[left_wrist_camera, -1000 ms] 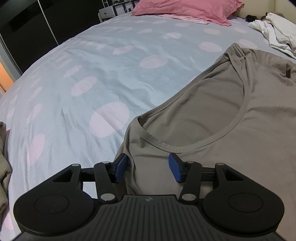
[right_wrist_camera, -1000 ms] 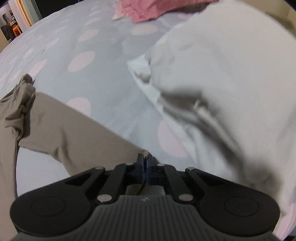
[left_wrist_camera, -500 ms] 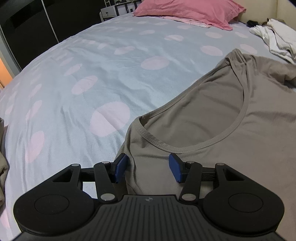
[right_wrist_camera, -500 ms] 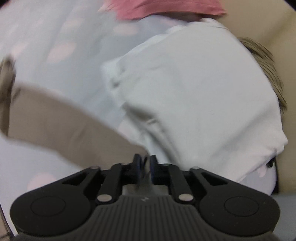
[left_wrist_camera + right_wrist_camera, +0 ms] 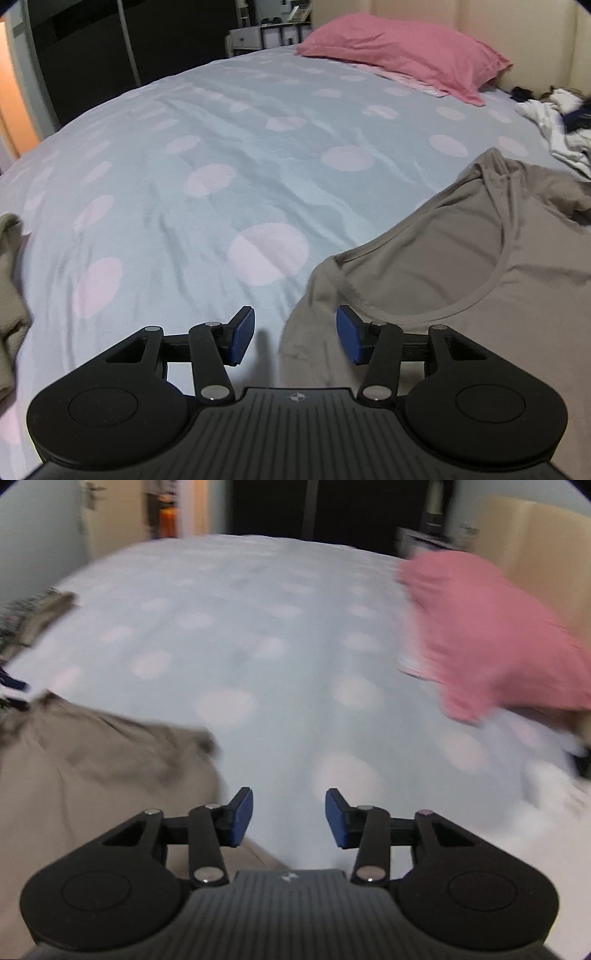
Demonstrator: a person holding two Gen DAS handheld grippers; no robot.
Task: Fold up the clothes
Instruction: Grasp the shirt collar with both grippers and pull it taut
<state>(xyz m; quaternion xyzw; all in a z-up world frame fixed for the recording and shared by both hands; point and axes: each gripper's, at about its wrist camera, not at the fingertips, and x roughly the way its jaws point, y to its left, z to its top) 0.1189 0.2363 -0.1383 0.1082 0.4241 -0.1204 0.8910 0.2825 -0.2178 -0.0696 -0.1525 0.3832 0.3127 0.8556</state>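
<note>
So my left claw point(image 5: 295, 334) is spread with nothing between the blue pads, hanging over the bed with the pale blue sheet dotted in pink circles point(image 5: 229, 155). The taupe scoop-neck cotton t-shirt point(image 5: 461, 258) lies flat on the bed just ahead and to the right of that claw; its shoulder edge passes under the gap, nearer the right-hand pad, but neither pad presses on it. Far ahead and a bit right there's the pink pillow point(image 5: 402, 51) against the cream headboard, and off to the far right a crumpled heap of white clothes point(image 5: 554, 125).

My right claw point(image 5: 289, 818) has just been opening and there's nothing between its pads now, only bedsheet point(image 5: 280, 635) beyond the gap. That view is blurry. The same taupe shirt point(image 5: 92, 760) sits bunched to the left of and below this claw, one edge running under the left finger. Pink pillow point(image 5: 491, 635) is ahead on the right, and some white fabric point(image 5: 546, 797) lies to the right of the claw.
</note>
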